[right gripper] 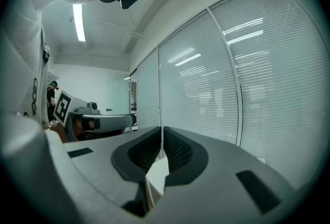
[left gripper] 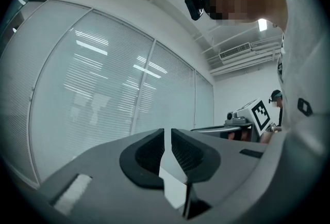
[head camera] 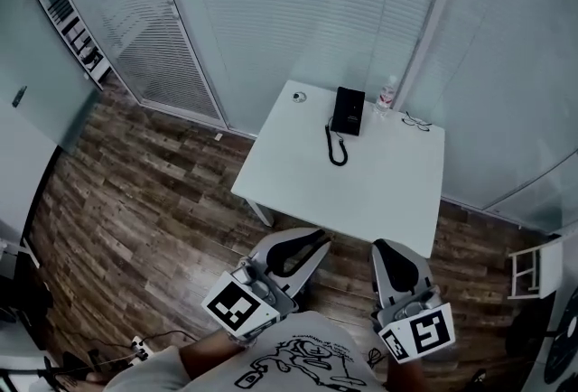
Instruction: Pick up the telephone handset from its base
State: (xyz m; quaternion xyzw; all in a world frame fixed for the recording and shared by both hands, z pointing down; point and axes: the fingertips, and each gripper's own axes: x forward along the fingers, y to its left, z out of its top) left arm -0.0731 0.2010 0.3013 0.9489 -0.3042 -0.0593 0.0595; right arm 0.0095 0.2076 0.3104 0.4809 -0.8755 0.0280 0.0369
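The black telephone [head camera: 348, 110] sits near the far edge of the white table [head camera: 379, 191]; its handset rests on the base and a coiled cord [head camera: 337, 149] loops toward me. Both grippers are held low near my body, short of the table's near edge and far from the phone. My left gripper [head camera: 314, 241] is shut and empty, and so is my right gripper [head camera: 385, 248]. In the left gripper view the left gripper [left gripper: 167, 138] points at the blinds, and in the right gripper view the right gripper [right gripper: 162, 135] does the same. Neither view shows the phone.
A small bottle [head camera: 386, 94] and a pair of glasses [head camera: 416, 121] lie to the right of the phone, and a small round object [head camera: 299, 97] lies at the table's far left corner. Glass walls with blinds [head camera: 298, 2] stand behind the table. Wooden floor [head camera: 135, 200] lies to the left.
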